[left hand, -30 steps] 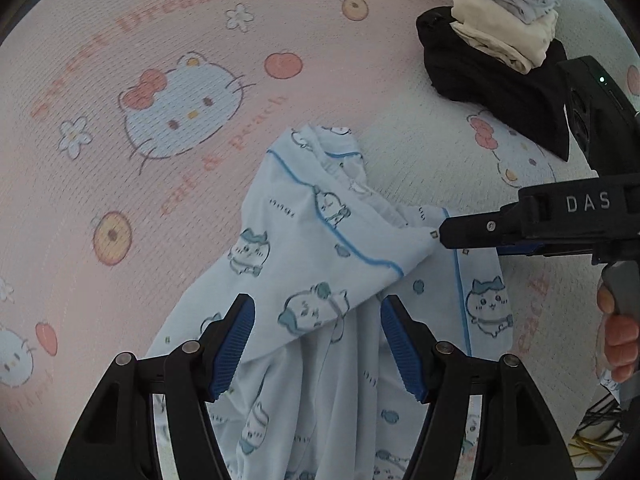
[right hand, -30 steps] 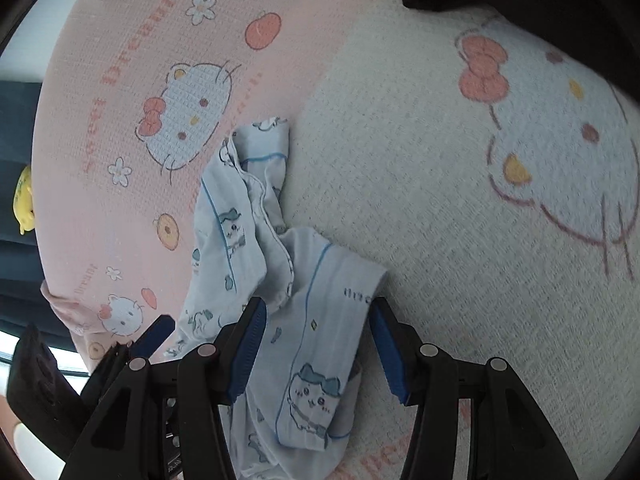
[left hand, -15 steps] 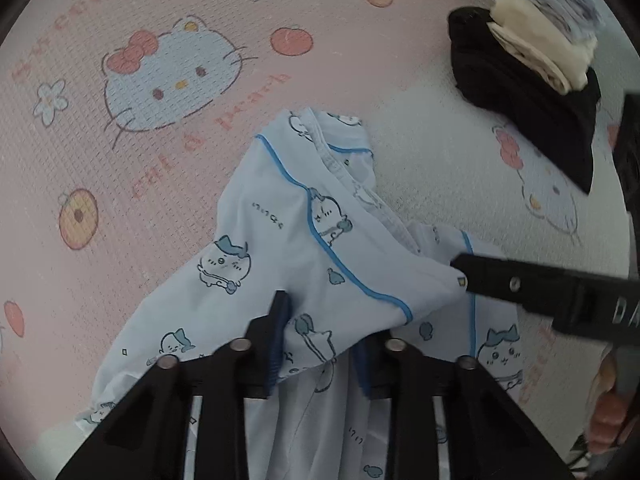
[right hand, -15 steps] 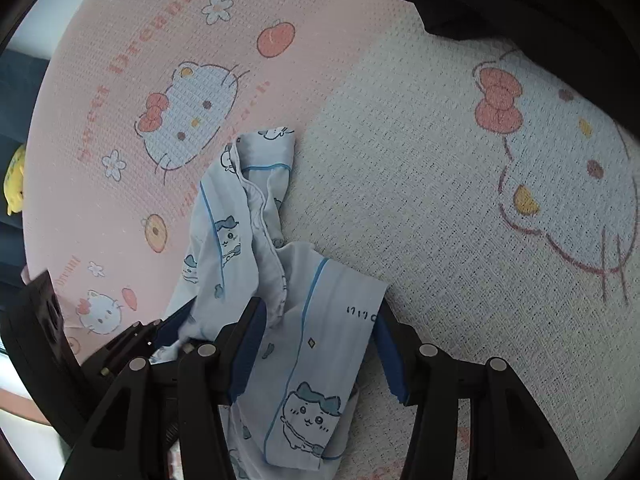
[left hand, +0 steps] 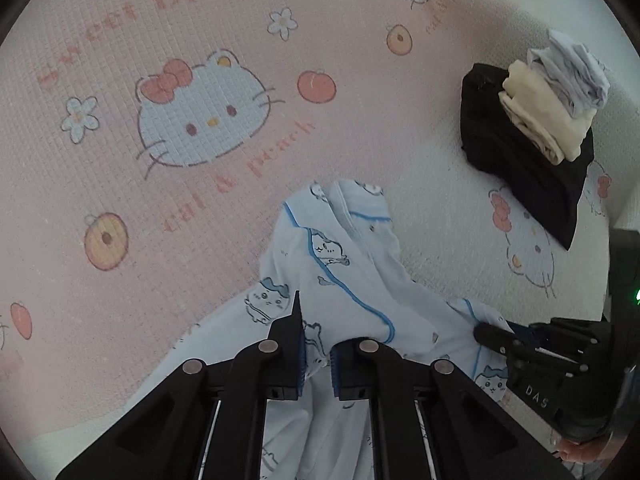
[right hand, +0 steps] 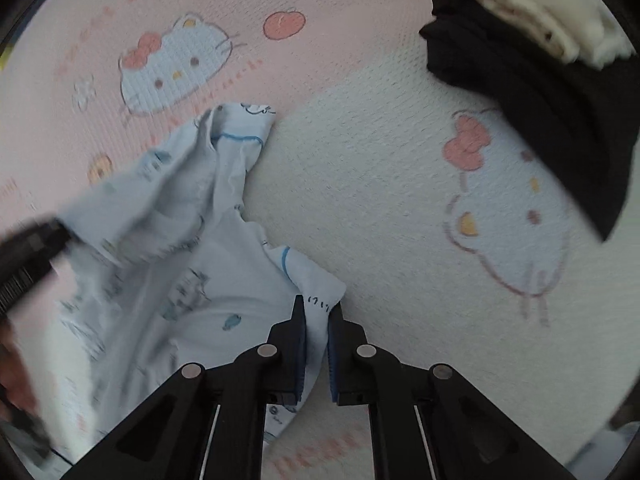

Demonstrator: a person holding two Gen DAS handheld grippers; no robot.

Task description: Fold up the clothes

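The left gripper (left hand: pixel 318 344) pinches a fold of the pale blue, blue-piped pyjama garment printed with small cartoon animals (left hand: pixel 340 272), its fingers narrowed on the cloth. The right gripper (right hand: pixel 317 328) clamps another edge of the same garment (right hand: pixel 192 248), fingers drawn close around the fabric. The garment lies rumpled on a pink-and-cream quilted bedspread printed with cartoon cats and peaches (left hand: pixel 160 200). Farther off, a folded stack rests on the bedspread: black garment (left hand: pixel 516 160), cream garment (left hand: pixel 540 116) and crumpled grey-white garment (left hand: pixel 572 72) on top.
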